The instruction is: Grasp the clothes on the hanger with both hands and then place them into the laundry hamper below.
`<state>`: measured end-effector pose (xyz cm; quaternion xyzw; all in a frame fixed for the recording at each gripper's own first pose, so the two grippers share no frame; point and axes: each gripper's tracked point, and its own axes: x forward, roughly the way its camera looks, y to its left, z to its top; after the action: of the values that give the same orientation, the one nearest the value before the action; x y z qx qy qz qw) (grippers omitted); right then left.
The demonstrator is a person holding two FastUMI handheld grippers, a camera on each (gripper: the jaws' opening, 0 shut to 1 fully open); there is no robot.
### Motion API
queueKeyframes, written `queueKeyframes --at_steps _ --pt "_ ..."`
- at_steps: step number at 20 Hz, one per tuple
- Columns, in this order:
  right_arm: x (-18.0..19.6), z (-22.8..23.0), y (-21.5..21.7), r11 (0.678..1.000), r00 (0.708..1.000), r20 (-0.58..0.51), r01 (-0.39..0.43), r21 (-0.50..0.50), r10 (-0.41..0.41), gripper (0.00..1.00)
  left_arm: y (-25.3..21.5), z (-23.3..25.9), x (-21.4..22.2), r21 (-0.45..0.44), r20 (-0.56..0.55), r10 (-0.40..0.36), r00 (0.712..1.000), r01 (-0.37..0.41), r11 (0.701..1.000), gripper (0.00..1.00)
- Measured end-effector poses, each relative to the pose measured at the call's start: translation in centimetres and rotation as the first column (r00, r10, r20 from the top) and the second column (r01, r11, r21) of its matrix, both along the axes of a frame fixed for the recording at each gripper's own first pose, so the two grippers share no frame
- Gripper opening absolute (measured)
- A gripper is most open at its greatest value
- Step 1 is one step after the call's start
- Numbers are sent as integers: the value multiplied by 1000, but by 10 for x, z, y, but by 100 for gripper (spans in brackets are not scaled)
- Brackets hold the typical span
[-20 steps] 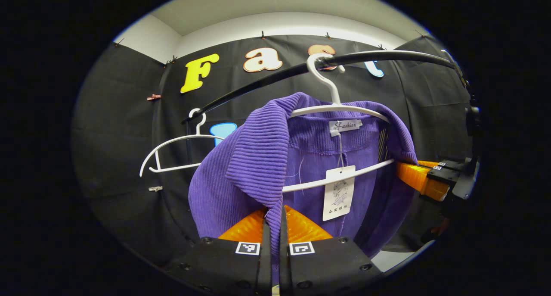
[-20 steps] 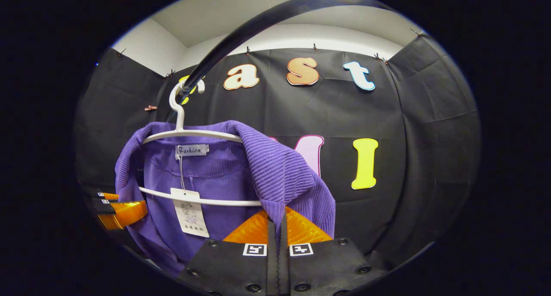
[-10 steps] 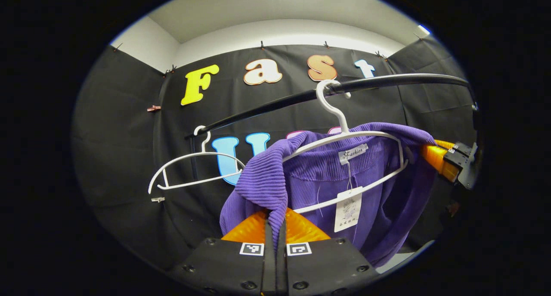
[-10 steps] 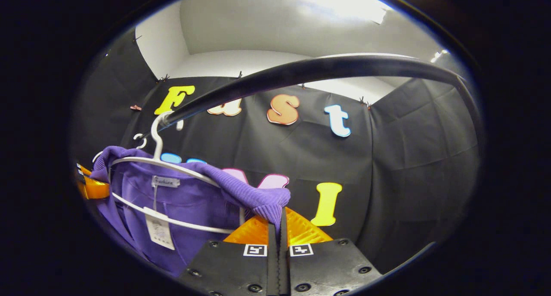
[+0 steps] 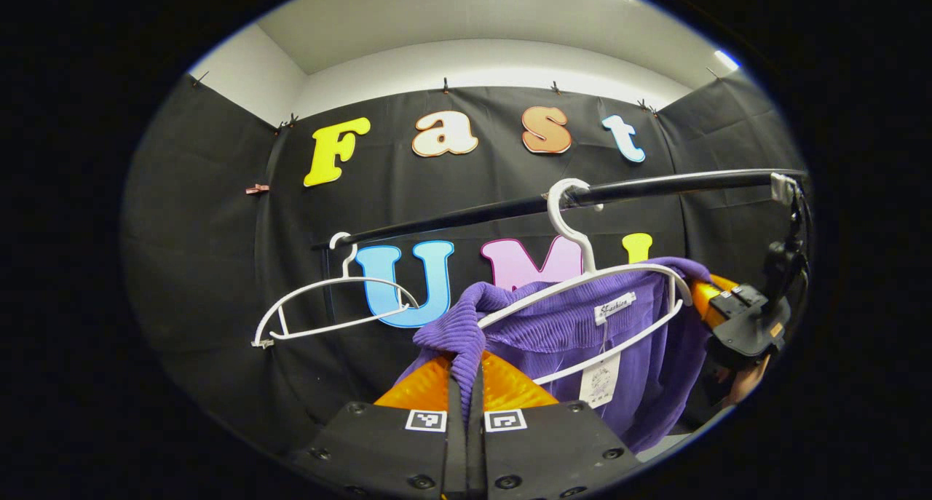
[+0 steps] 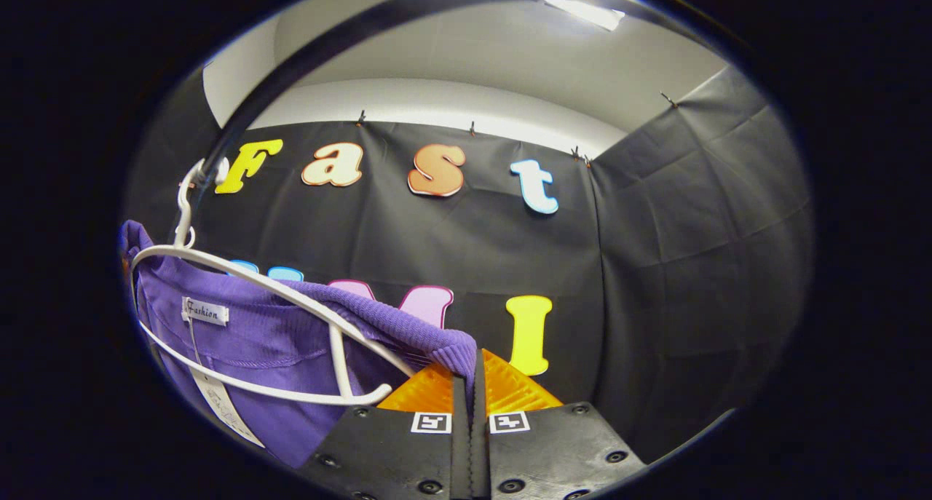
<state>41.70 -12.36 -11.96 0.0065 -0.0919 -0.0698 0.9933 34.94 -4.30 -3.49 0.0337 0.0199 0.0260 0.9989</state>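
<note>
Purple ribbed knit top (image 5: 553, 332), white neck label and paper tag hanging inside. Draped on white hanger (image 5: 582, 274), hooked on black rail (image 5: 655, 187). Hanger tilted, one arm bare. One shoulder edge pinched between left fingers (image 5: 437, 387), the other between right fingers (image 6: 510, 391). Body hangs slack below.

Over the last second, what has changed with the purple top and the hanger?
Both hand-held grippers, left and right, have pulled the purple top's shoulders off the ends of its white hanger; the fabric now sits lower and the hanger tilts. Unchanged: both stay clamped on the fabric, the hanger still hooks the black rail, and the empty hanger stays.
</note>
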Motion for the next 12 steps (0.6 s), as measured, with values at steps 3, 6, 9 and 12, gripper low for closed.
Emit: queueKeyframes --at_steps 3,6,9,12 --pt "20 -46 13 999 994 -96 -43 32 46 4 4 0 -1 -5 -15 6 1000 -6 1000 5" --pt "22 -93 24 992 973 -218 -52 112 76 5 15 -9 1 -1 -37 19 999 -19 1000 4" --pt "-5 -126 46 990 951 -289 -75 123 108 4 29 -20 1 6 -47 41 998 -41 999 5" --pt "-38 -133 75 983 933 -316 -141 118 172 4 53 -35 -1 7 -75 82 994 -81 997 5"
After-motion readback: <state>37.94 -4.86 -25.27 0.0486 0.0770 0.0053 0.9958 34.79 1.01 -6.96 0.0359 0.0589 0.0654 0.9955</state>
